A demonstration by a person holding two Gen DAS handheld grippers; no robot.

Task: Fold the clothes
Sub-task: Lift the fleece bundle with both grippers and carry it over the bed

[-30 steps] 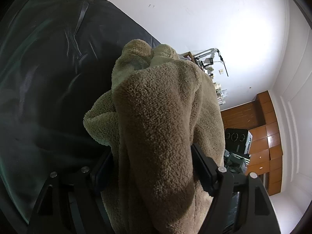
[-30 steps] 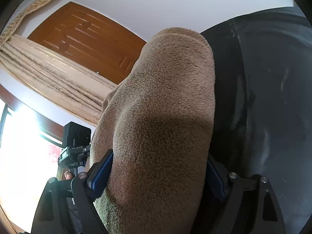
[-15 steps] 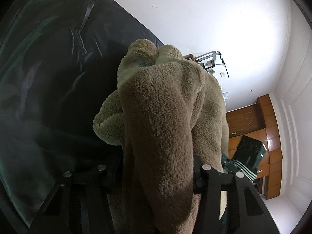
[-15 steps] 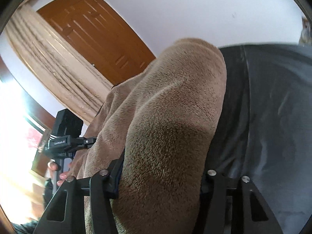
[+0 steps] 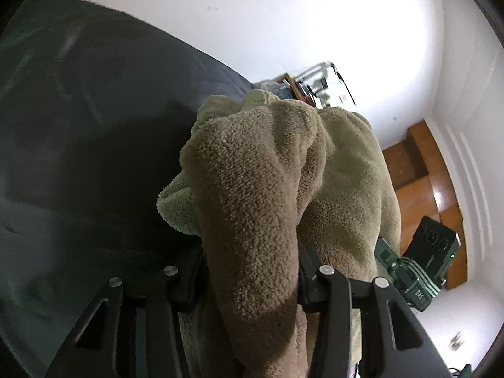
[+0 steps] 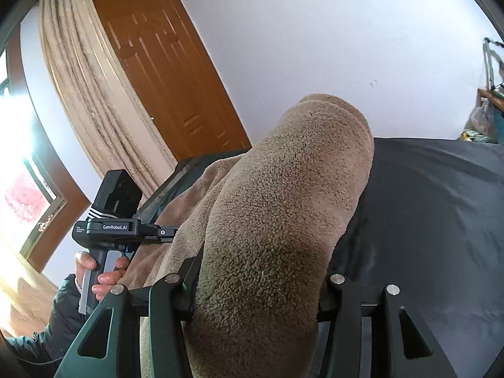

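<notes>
**A:** What do the left tongs [image 5: 252, 271] have?

**B:** A thick fold of the tan fleece garment [image 5: 261, 189]. The jaws are closing, and the plush cloth fills the gap between them, with both pads pressed into it. The bunched fleece rises ahead of the jaws, in front of the dark sheet [image 5: 88, 119] that covers the surface below.

**A:** And the right tongs [image 6: 258, 289]?

**B:** They are clamped on another fold of the same garment [image 6: 283, 220], squeezed from both sides. The roll of fleece stands up between the jaws, and the rest of the cloth trails off toward the left of that view, lying over the dark sheet [image 6: 425, 220].

**A:** Can you see the person?

**B:** Only partly. In the right wrist view a hand [image 6: 100, 271] grips the handle of the other device, which carries the words "GenRobot.AI", and a dark sleeve [image 6: 60, 315] shows below it.

**A:** What is behind?

**B:** A wooden door [image 6: 163, 72], a beige curtain [image 6: 82, 78], a bright window [image 6: 19, 163] and a white wall [image 5: 283, 25]. Wooden cabinets [image 5: 425, 170] sit at the far right of the left wrist view.
</notes>
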